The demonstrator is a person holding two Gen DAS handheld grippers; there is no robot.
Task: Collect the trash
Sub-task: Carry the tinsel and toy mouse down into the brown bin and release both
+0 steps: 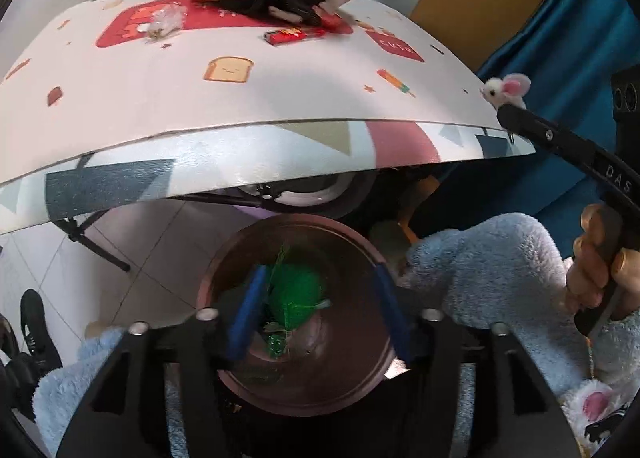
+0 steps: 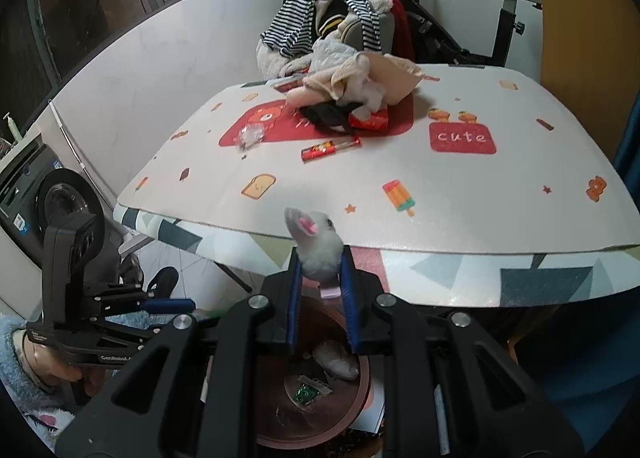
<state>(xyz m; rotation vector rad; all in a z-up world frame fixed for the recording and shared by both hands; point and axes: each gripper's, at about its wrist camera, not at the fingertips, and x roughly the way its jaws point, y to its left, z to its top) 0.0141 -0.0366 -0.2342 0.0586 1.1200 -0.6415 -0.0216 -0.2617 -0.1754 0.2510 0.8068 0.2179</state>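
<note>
The left gripper hangs over the pink bin, jaws apart, a green wrapper between them. The right gripper has its jaws clamped on a toy mouse at the near edge of the desk.

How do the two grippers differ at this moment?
The left gripper is open over the bin with nothing pressed between its pads; the right gripper is shut on a toy mouse. The left points steeply into the bin; the right sits higher, by the table edge. Both have blue pads.
</note>
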